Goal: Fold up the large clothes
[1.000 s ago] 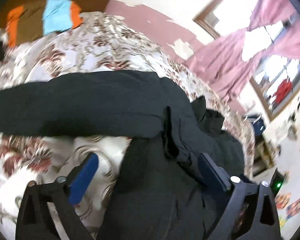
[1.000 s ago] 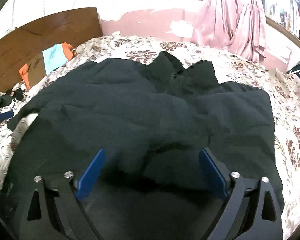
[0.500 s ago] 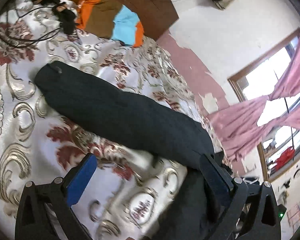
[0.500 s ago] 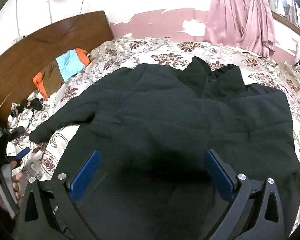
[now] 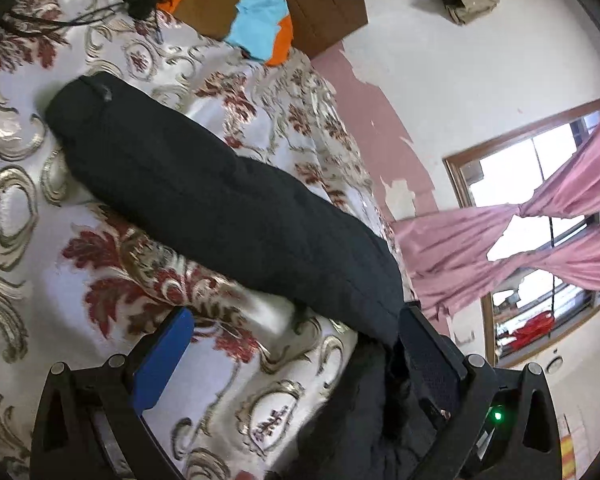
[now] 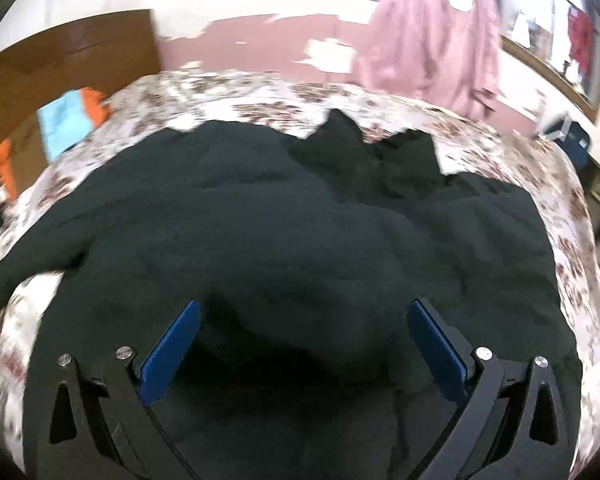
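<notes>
The big black coat [image 6: 300,240] lies flat on the flowery bed [image 5: 24,208]. One long sleeve [image 5: 204,196] sticks out to the left. Both the left gripper [image 5: 296,344] and the right gripper [image 6: 304,336] are spread wide, holding nothing. The right view is blurry, so I think the sleeve comes first: pinch near its cuff, lift it, and lay it smooth across the body.

Floral bedspread [image 5: 28,208]; wooden headboard [image 5: 324,4], orange-and-blue cloth [image 5: 260,28]; pink curtains [image 5: 540,216], window [image 5: 516,172]
</notes>
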A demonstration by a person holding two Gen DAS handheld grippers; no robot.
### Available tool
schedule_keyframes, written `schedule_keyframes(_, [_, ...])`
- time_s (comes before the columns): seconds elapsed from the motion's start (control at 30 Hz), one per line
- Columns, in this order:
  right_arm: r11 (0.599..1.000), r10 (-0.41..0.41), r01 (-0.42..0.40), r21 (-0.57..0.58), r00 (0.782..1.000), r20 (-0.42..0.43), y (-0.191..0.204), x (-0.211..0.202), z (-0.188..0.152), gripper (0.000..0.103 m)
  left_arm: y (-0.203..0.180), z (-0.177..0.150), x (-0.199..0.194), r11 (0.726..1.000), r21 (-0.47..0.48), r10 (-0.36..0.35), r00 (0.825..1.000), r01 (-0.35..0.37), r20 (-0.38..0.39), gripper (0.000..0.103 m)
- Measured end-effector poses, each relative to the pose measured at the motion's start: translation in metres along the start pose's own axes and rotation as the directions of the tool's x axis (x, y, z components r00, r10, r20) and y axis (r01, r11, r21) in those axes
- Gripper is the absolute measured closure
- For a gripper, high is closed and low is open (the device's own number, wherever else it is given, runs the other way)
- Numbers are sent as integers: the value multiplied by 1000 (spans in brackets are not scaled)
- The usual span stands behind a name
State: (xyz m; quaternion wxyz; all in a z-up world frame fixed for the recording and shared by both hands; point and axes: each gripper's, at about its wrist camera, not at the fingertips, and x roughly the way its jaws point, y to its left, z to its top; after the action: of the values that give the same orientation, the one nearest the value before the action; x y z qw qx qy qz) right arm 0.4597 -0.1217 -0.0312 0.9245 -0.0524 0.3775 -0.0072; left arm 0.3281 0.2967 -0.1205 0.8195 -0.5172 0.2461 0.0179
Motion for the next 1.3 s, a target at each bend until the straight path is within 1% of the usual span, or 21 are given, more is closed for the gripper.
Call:
schedule_keyframes(0.1, [999,-34,34,29,999,-12,-8,15,3,2,0,-3,3,999,-30,-39,999,39,-20,0])
schedule_keyframes(0.17, [999,-41,41,23,999,-21,-9,27,4,2,4,-3,5,993,-89,-74,997,73,-5,0])
schedule_keyframes(0.27, [999,-37,36,-11,999,-33,-5,42,5,2,12,0,12,983,-147,-106,994,106,6,0])
schedule_keyframes(0.33, [999,-34,33,-24,999,-37,-2,50,4,2,18,6,13,980,-168,-102,994,106,34,0])
schedule_keyframes(0.43, [999,-20,19,-32,999,-30,2,59,4,2,37,16,12,967,-250,-29,993,56,111,0])
schedule_keyframes(0.47, [999,-17,16,-31,999,-30,3,62,4,2,45,21,12,959,-284,25,990,15,137,0])
schedule_keyframes(0.53, [1000,-9,8,-29,999,-34,2,66,2,2,56,26,14,942,-334,87,983,-30,159,0])
schedule_keyframes(0.6, [1000,2,-4,-25,999,-40,2,70,0,2,67,31,21,919,-392,112,982,-43,155,0])
schedule_keyframes(0.63, [1000,7,-8,-23,999,-43,1,72,-2,2,68,32,24,915,-400,125,980,-53,158,0])
schedule_keyframes(0.7, [1000,21,-22,-14,998,-57,0,77,-5,2,65,34,28,917,-390,153,974,-78,165,0])
schedule_keyframes(0.8, [998,64,-62,22,993,-100,-4,90,-9,2,59,33,39,927,-342,209,968,-150,141,1])
schedule_keyframes(0.83, [997,77,-73,37,991,-108,-6,93,-9,1,59,32,40,930,-330,217,965,-159,145,2])
schedule_keyframes(0.87, [995,87,-82,49,990,-112,-8,96,-10,1,55,30,40,934,-314,225,961,-167,158,5])
schedule_keyframes(0.93, [996,82,-78,44,991,-109,-6,97,-14,1,53,28,38,940,-288,240,953,-181,183,23])
schedule_keyframes(0.97, [997,73,-70,34,992,-103,-4,97,-15,1,54,29,38,942,-282,236,954,-179,183,42])
schedule_keyframes(1.0, [998,65,-63,26,993,-98,-3,97,-17,1,56,31,40,942,-285,235,956,-179,175,60])
schedule_keyframes(1.03, [998,64,-62,25,993,-97,-2,97,-17,1,60,32,41,938,-296,237,958,-181,164,65])
schedule_keyframes(1.1, [996,79,-75,38,992,-98,-5,97,-17,1,68,33,41,928,-331,236,957,-172,166,82])
schedule_keyframes(1.17, [993,107,-101,55,988,-111,-10,95,-15,1,73,35,40,927,-347,215,961,-144,176,92])
schedule_keyframes(1.23, [992,119,-113,53,985,-121,-14,90,-14,1,67,36,34,941,-313,204,956,-132,211,95])
schedule_keyframes(1.3, [992,123,-119,45,986,-109,-17,80,-14,1,53,38,26,959,-254,195,948,-129,252,96])
